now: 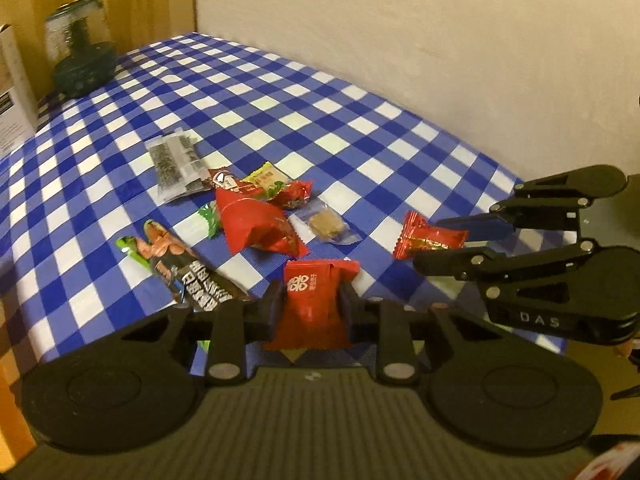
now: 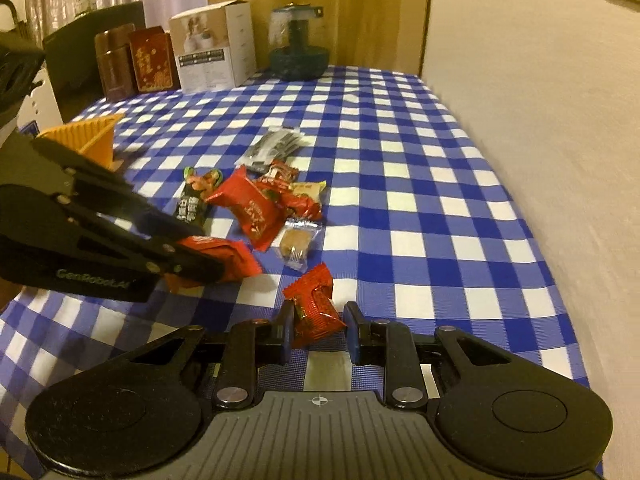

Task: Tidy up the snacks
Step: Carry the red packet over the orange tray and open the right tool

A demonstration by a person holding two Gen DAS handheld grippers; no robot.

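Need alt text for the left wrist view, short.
The left gripper is shut on a flat red snack packet at the near edge of a blue-and-white checked tablecloth. More wrapped snacks lie scattered beyond it, and the right gripper grips a small red candy at right.
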